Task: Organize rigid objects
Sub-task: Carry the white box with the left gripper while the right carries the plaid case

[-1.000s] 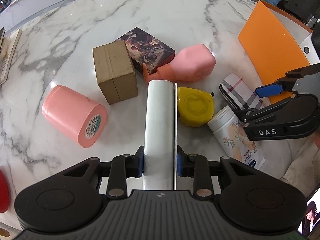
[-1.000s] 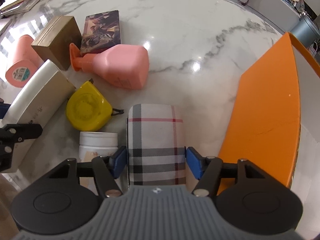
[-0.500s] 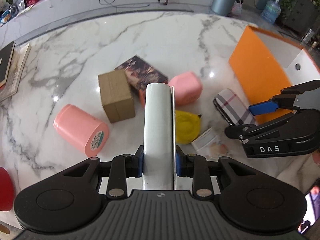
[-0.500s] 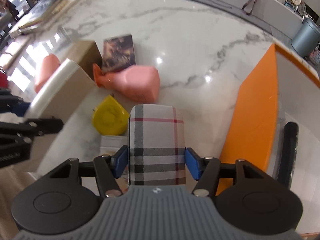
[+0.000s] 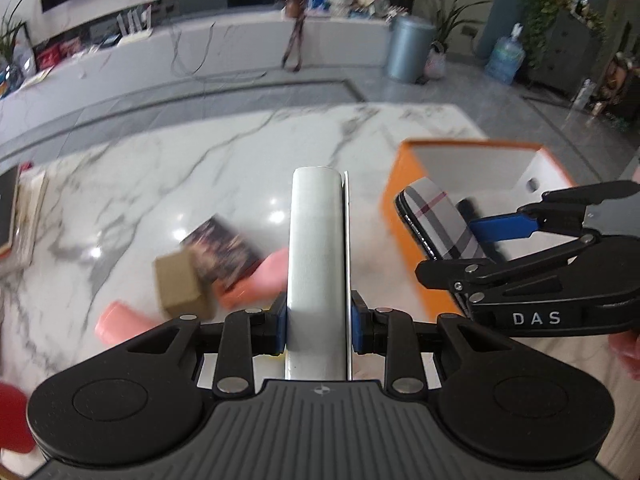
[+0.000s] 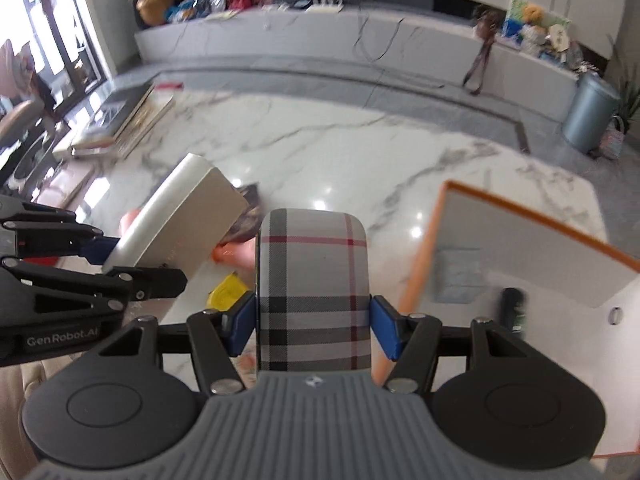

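My left gripper [image 5: 319, 328] is shut on a white flat box [image 5: 316, 248], held high above the marble table; the box also shows in the right wrist view [image 6: 180, 220]. My right gripper [image 6: 312, 326] is shut on a plaid case [image 6: 312, 292], also seen in the left wrist view [image 5: 440, 220], raised beside the open orange box [image 6: 520, 256]. Below on the table lie a cardboard box [image 5: 180, 284], a dark printed box [image 5: 224, 248], a pink bottle [image 5: 260, 276], a pink cylinder [image 5: 120, 320] and a yellow tape measure [image 6: 226, 292].
The orange box [image 5: 404, 216] has a white inside holding a dark bottle [image 6: 514, 308]. Books [image 6: 128, 124] lie at the table's far left. A red object [image 5: 12, 420] sits at the near left edge. A grey bin [image 6: 588, 112] stands on the floor beyond.
Both grippers have risen well above the table with their objects, and the views tilted up toward the room. The plaid case now hangs by the orange box's opening.
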`<control>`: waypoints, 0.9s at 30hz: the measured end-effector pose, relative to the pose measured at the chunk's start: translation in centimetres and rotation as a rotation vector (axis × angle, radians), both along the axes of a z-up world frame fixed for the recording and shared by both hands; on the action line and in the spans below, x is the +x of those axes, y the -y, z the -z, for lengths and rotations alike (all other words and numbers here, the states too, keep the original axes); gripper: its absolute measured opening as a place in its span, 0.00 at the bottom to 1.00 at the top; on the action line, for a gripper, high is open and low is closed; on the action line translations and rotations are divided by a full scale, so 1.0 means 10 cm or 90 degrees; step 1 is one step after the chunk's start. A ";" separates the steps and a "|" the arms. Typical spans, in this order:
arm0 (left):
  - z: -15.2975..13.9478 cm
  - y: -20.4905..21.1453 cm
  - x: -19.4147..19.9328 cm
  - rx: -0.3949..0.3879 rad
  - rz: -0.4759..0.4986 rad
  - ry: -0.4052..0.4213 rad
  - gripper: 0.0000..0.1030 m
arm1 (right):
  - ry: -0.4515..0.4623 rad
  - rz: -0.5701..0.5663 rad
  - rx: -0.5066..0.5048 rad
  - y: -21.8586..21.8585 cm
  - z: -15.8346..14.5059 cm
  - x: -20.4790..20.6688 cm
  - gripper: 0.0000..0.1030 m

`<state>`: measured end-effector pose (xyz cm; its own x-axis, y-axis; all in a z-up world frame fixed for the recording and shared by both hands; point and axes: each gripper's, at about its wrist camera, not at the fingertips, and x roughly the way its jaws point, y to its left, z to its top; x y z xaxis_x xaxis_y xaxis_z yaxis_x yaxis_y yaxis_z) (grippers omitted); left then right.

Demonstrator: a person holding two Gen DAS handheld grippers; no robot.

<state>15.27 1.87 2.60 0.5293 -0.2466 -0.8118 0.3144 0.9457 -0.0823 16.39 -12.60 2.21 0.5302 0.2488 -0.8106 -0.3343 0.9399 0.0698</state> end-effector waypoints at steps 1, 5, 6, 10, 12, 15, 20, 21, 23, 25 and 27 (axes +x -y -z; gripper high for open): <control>-0.04 0.08 0.01 -0.004 0.006 0.006 0.32 | 0.008 0.010 0.001 0.10 -0.05 -0.02 0.59; -0.16 0.44 0.05 -0.034 0.040 0.023 0.32 | 0.028 0.057 -0.005 0.49 -0.17 -0.05 0.59; -0.17 0.53 0.07 -0.043 0.048 0.024 0.32 | 0.030 0.068 -0.007 0.58 -0.17 -0.06 0.59; -0.16 0.89 0.19 -0.073 0.073 0.019 0.32 | 0.032 0.116 -0.010 0.97 -0.14 -0.07 0.59; -0.12 1.05 0.26 -0.091 0.078 0.007 0.32 | 0.030 0.137 -0.007 1.12 -0.10 -0.07 0.59; -0.04 1.27 0.38 -0.113 0.087 -0.018 0.32 | 0.028 0.164 -0.004 1.32 -0.04 -0.04 0.59; 0.21 1.57 0.57 -0.098 0.092 -0.047 0.32 | 0.010 0.200 0.007 1.62 0.16 0.02 0.59; 0.26 1.61 0.61 -0.092 0.094 -0.050 0.32 | 0.006 0.204 0.006 1.66 0.21 0.03 0.59; 0.35 1.70 0.67 -0.078 0.105 -0.060 0.32 | -0.003 0.209 0.006 1.73 0.31 0.05 0.59; 0.45 1.78 0.72 -0.066 0.112 -0.072 0.32 | -0.017 0.212 0.011 1.78 0.42 0.09 0.59; 0.56 1.84 0.78 -0.057 0.107 -0.085 0.32 | -0.032 0.213 0.019 1.83 0.53 0.14 0.59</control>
<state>23.05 -16.52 -3.00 0.3633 -0.3969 -0.8429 0.4480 0.8677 -0.2155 17.83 -30.90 -3.05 0.5456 0.0918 -0.8330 -0.0023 0.9941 0.1080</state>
